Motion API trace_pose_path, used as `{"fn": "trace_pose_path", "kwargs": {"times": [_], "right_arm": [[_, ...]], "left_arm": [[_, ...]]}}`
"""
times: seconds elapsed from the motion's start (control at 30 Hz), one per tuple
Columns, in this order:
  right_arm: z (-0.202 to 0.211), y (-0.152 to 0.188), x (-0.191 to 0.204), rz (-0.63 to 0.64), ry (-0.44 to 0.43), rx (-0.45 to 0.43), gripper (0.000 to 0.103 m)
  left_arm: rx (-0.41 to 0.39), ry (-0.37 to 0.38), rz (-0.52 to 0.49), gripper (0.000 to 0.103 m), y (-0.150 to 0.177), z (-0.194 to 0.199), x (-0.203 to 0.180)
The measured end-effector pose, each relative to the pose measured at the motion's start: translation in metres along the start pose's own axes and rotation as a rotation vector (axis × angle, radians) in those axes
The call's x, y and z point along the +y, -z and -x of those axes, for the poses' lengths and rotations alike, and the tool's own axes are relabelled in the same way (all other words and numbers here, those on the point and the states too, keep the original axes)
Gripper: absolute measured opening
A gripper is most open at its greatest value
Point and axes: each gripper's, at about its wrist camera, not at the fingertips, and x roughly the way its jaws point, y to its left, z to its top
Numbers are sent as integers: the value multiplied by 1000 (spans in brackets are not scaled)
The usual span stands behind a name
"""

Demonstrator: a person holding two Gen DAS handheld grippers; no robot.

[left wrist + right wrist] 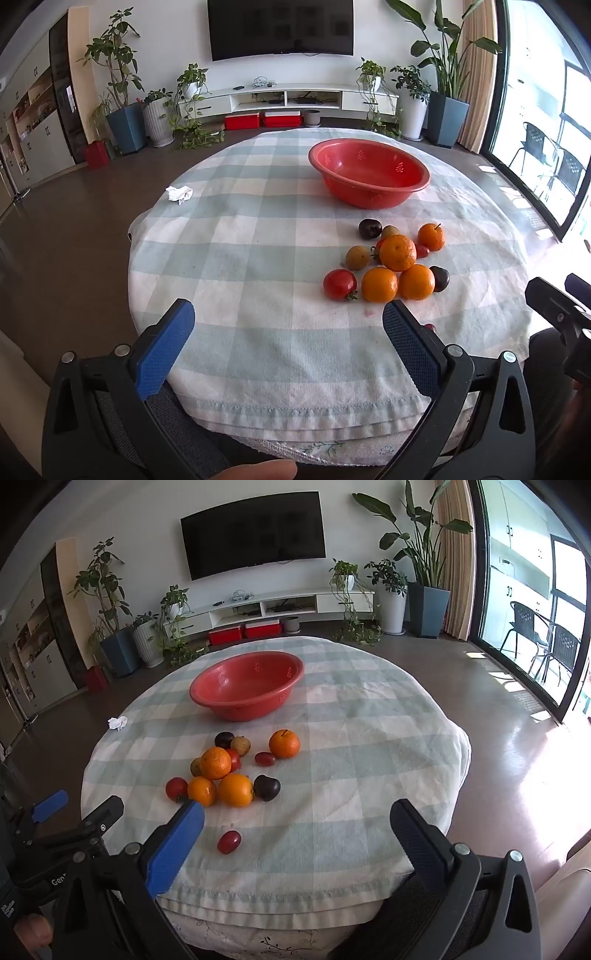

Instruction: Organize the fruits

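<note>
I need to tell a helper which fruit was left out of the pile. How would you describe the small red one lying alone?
Start at the red bowl on the checked tablecloth, then come toward the near edge past the heap of oranges. The small red fruit lies alone on the cloth there. Unlike the others, it touches nothing and is oval.

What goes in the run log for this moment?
left gripper: open, empty | right gripper: open, empty | fruits: loose on tablecloth | red bowl: empty
</note>
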Motion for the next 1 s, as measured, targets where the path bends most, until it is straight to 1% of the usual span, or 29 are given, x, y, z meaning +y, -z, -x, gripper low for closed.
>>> {"fn": "trace_pose_path", "kwargs": {"times": [0.5,0.57,0.63,1.0], "right_arm": [[-3,6,2,2,3,4,103],[-2,5,2,2,3,6,103],[-3,6,2,1,3,7,103],[-3,8,3,2,3,10,103]], "left_arm": [[1,1,0,103,0,2,0],[2,1,-1,103,1,1,1],[4,1,-1,103,3,-8,5],[1,0,-1,103,4,-6,3]]}}
